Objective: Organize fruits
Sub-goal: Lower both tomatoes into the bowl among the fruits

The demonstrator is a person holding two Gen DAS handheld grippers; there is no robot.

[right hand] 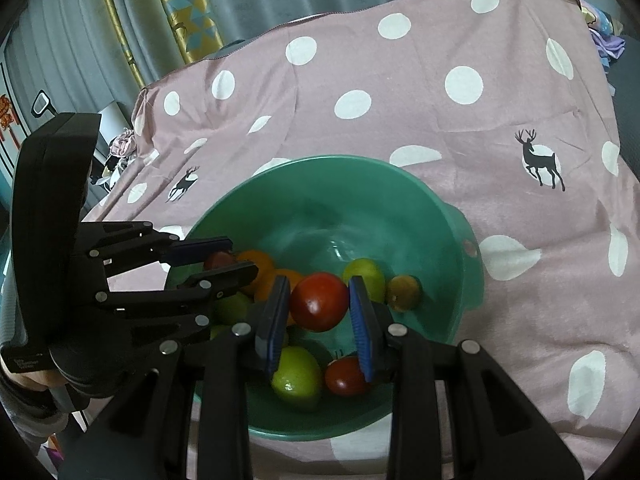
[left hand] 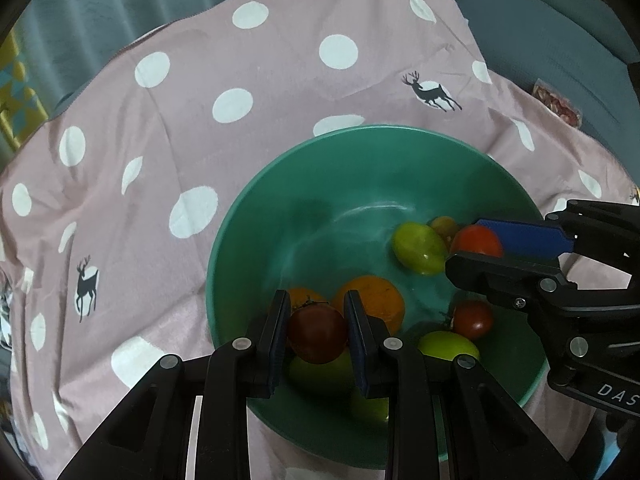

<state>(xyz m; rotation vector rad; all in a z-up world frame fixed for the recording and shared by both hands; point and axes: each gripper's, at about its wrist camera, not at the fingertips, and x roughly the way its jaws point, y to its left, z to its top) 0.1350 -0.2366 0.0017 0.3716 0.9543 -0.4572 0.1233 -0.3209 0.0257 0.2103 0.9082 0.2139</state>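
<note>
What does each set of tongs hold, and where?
Left tongs: a dark red tomato, across its sides. Right tongs: a red tomato, likewise.

Hidden in part behind the left gripper's [left hand: 318,330] pads: a green fruit [left hand: 320,372] and an orange [left hand: 376,300]; cut off by the lower edge: the green bowl's [right hand: 448,216] near rim.

Pink cloth [left hand: 200,80] – white dots, deer prints; grey curtain [right hand: 80,20] behind.
</note>
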